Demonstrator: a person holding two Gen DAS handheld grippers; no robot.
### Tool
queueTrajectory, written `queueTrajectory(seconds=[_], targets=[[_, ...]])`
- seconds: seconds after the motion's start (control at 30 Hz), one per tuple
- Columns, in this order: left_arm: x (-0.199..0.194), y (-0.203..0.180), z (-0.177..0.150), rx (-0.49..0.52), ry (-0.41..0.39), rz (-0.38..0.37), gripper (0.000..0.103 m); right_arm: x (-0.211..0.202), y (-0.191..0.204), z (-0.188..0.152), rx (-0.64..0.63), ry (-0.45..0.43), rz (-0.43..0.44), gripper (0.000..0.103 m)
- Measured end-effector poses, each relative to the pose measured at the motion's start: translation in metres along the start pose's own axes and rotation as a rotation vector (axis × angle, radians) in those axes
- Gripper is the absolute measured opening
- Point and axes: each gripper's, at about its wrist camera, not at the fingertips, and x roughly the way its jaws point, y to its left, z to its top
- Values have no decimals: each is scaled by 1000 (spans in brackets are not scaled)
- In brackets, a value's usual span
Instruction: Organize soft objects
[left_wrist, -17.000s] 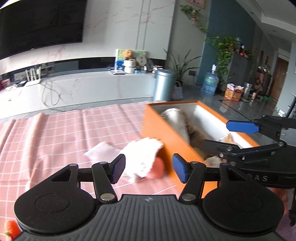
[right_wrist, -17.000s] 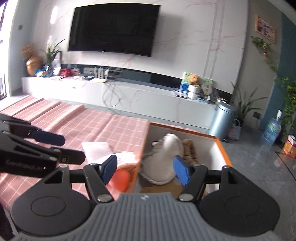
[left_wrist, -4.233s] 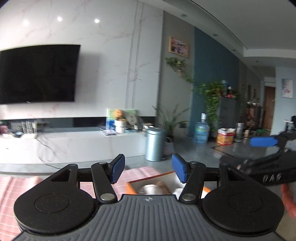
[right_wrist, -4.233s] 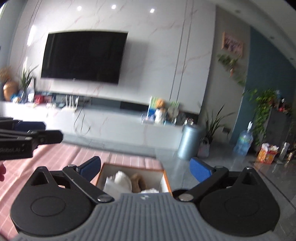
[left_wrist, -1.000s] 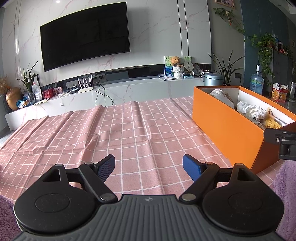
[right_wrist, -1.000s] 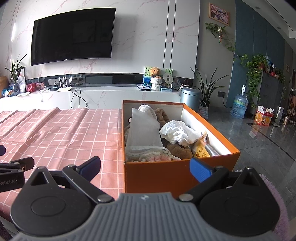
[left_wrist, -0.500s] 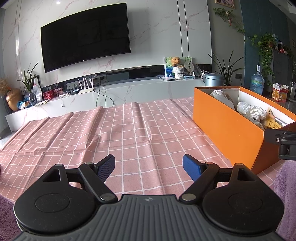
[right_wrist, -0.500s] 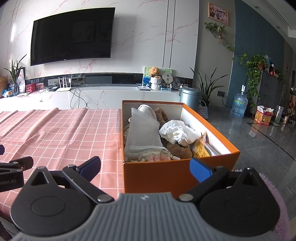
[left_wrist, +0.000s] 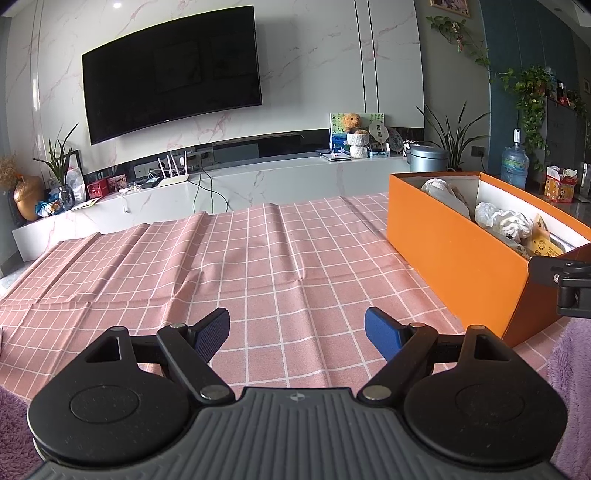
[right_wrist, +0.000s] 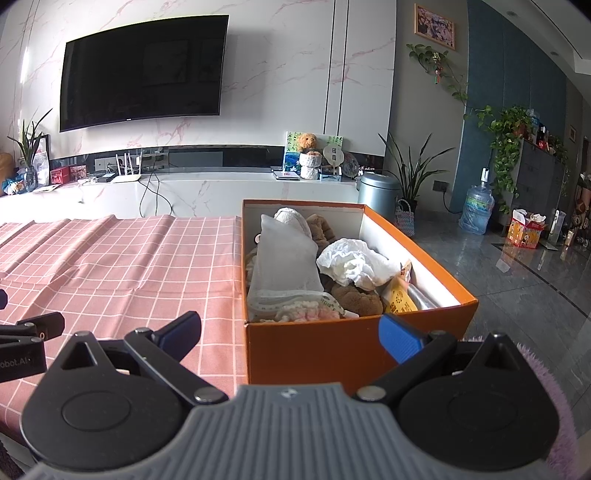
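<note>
An orange box stands on the pink checked tablecloth, also in the left wrist view. It holds several soft things: a white mesh pouch, a crumpled white cloth, brown plush toys and a pink-white knitted piece. My right gripper is open and empty, just in front of the box's near wall. My left gripper is open and empty over bare cloth, left of the box.
A white TV console runs behind the table, with a TV above it. A grey bin and a water jug stand on the floor at right. Purple fluffy fabric lies at the near edge.
Nothing visible has moved in the last second. About four seconds ago both grippers pointed up at the wall; they now look down at the table and box.
</note>
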Motion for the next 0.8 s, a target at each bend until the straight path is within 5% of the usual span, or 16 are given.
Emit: queueTrajectory(seconds=[0.8], targets=[[0,2,1,-2,3,1,97,0,0,1,0,1,0,100]])
